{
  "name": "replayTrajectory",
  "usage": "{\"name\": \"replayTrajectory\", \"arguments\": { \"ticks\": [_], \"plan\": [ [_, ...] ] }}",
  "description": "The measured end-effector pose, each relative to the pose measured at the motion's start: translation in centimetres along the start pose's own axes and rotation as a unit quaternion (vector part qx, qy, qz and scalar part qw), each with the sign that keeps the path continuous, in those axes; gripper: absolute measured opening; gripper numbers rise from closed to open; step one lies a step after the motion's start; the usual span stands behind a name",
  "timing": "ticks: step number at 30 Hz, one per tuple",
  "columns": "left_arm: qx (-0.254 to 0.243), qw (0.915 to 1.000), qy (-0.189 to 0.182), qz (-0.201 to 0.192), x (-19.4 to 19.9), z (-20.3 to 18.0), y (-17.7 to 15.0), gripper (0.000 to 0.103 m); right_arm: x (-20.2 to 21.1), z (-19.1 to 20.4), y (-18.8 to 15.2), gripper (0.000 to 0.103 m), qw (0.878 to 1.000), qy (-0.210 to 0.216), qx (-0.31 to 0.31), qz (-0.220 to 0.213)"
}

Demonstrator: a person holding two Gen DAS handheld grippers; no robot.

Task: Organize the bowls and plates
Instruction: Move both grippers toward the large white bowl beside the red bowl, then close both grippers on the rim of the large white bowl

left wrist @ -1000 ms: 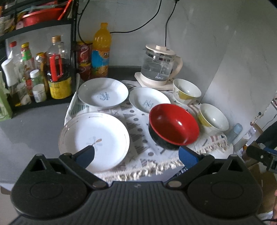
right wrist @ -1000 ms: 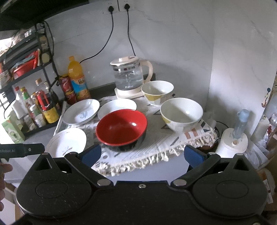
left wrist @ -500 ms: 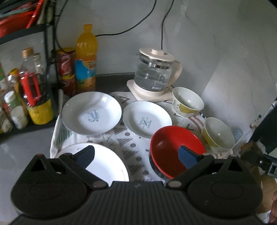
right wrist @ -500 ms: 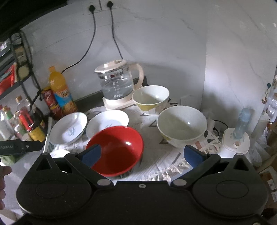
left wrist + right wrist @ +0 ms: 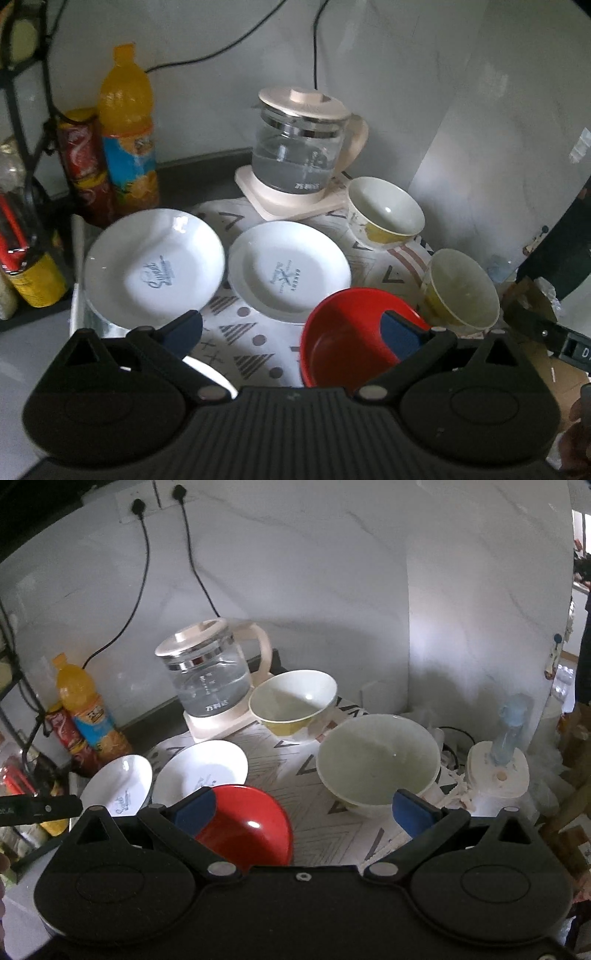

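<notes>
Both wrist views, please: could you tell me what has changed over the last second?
Both open grippers advanced over the cloth: the left gripper toward the two small plates, the right gripper toward the large bowl. Nothing was grasped; the red bowl and kettle stayed put.

Left gripper (image 5: pixel 291 330) body hides most of the big plate (image 5: pixel 210 373) and the red bowl's (image 5: pixel 343 343) near half. Right gripper (image 5: pixel 303 810) covers the red bowl's near rim. Bottle rack (image 5: pixel 22 221) cut off at far left. Plate lettering (image 5: pixel 157 273) blurred, unreadable.
</notes>
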State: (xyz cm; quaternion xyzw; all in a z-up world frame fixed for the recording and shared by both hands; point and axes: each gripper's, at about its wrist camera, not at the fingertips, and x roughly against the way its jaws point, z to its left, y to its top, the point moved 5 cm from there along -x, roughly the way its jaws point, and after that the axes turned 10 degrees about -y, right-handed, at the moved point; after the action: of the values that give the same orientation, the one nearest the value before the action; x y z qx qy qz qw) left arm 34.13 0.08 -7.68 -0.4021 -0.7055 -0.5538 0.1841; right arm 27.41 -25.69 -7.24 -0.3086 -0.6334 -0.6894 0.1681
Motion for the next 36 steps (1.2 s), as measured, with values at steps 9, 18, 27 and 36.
{"name": "replayTrajectory", "arguments": {
  "ticks": [9, 18, 27, 36],
  "plan": [
    [-0.01, 0.9999, 0.004, 0.005, -4.5, -2.5, 1.9, 0.102, -3.1, -1.8, 1.2, 0.103, 1.0, -0.026, -0.005, 0.015],
    [0.011, 0.9995, -0.01, 0.029, -10.0, -5.7, 3.5, 0.1, -7.6, -4.7, 3.3, 0.103, 0.999, -0.011, 0.003, 0.036],
    [0.019, 0.9974, -0.027, 0.064, -15.5, -8.7, 4.4, 0.088, -12.2, -9.2, 4.4, 0.087, 0.997, -0.024, -0.027, 0.072],
    [0.014, 0.9918, -0.043, 0.12, -20.9, -11.6, 3.6, 0.058, -16.1, -11.9, 3.0, 0.069, 0.991, -0.022, -0.039, 0.129]
  ]
}}
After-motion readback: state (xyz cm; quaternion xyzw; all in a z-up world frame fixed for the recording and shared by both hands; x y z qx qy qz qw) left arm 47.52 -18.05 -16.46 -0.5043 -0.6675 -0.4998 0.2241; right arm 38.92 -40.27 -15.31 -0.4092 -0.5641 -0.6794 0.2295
